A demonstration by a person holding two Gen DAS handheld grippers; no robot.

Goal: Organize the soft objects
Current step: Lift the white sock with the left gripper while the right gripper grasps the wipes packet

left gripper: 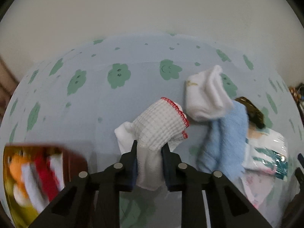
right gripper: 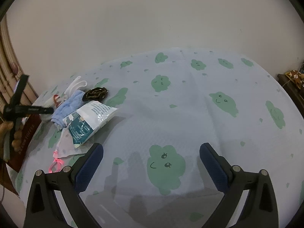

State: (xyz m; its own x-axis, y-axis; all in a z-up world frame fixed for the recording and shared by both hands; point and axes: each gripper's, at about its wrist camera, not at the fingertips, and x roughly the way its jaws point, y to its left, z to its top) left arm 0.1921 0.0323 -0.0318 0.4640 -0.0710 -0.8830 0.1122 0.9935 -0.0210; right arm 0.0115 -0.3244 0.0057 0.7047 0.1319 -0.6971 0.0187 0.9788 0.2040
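Note:
My left gripper (left gripper: 150,145) is shut on a white waffle-knit cloth with a red stitched edge (left gripper: 161,121), which bunches up between the pads above the bedsheet (left gripper: 95,104). Just right of it lie folded white socks (left gripper: 205,95), a light blue towel (left gripper: 224,138) and a dark brown scrunchie (left gripper: 250,112). In the right wrist view my right gripper (right gripper: 152,152) is open over the bare bedsheet (right gripper: 190,104), holding nothing. The same pile sits to its far left: blue towel (right gripper: 66,106), scrunchie (right gripper: 96,93), white socks (right gripper: 76,85).
A shiny plastic packet (right gripper: 89,119) rests on a thin pouch with pink ribbon (right gripper: 64,148) beside the towel. A red-brown box (left gripper: 72,159) with plush toys stands at the bed's left edge. A pale wall (right gripper: 152,19) runs behind the bed; dark furniture (right gripper: 290,87) stands at the right.

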